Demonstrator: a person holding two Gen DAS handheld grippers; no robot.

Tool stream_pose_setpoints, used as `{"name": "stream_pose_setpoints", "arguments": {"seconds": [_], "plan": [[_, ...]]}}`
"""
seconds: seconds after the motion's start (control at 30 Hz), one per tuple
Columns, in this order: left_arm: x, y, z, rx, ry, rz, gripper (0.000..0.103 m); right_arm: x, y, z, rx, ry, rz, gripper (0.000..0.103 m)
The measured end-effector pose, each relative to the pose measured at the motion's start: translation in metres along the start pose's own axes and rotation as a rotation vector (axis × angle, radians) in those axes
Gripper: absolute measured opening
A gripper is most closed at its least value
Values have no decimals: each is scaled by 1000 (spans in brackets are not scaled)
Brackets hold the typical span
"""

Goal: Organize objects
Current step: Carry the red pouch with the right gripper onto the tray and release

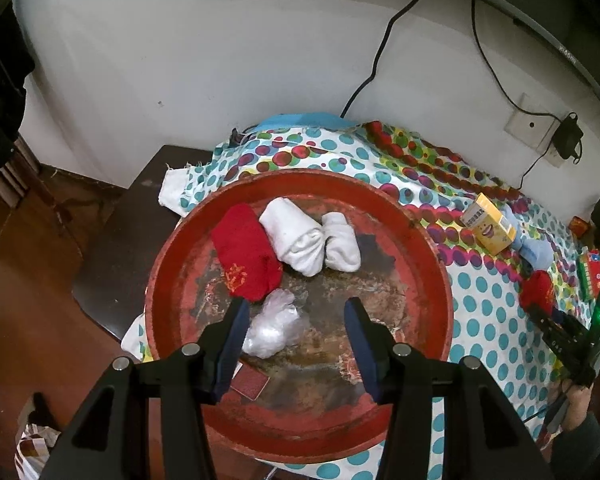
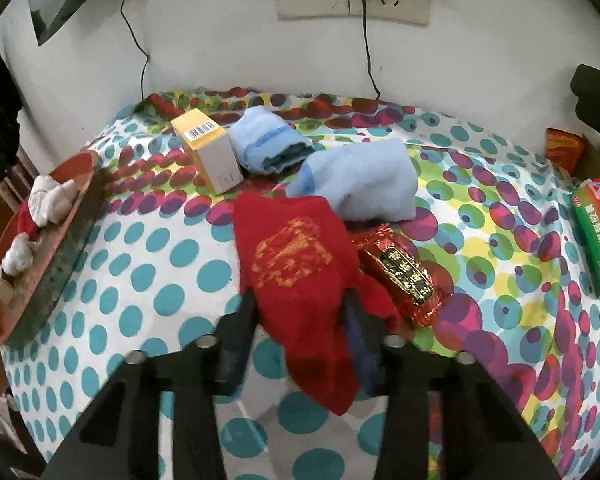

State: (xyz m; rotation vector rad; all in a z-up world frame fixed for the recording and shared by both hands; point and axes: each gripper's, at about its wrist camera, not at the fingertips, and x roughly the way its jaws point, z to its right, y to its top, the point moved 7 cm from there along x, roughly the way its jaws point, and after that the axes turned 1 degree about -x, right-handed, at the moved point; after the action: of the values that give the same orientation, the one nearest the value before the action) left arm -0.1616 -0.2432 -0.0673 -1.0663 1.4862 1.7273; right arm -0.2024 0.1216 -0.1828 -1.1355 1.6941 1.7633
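Beside the red sock [image 2: 300,280], 1 foil packet [image 2: 404,276] shows.

You get soft, even indoor light on both views, with faint shadows and no harsh glare. Fisheye bending curves the wall [image 1: 220,60] and darkens the corners. The red sock [image 2: 300,272] looks slightly smeared by motion blur up close.

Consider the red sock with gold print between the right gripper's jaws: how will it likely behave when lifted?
The red sock is probably floppy: in the right wrist view it already drapes and hangs below the right gripper. Likely light for its size, being thin knit fabric. It seems unlikely to slip or roll, though its loose end may drag across the polka-dot cloth.
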Motion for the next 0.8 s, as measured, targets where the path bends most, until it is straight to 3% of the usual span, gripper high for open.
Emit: {"name": "stream_pose_setpoints", "arguments": {"seconds": [0.33,0.57,0.8], "plan": [[-2,0,-6,-10,-5,-1,51,-17,16,-12,-20,39,42,28],[-5,2,-20,-39,-9,5,51,-18,27,-49,-94,114,43,28],[-5,6,-52,-106,38,11,51,-27,33,-93,-142,214,28,28]]}}
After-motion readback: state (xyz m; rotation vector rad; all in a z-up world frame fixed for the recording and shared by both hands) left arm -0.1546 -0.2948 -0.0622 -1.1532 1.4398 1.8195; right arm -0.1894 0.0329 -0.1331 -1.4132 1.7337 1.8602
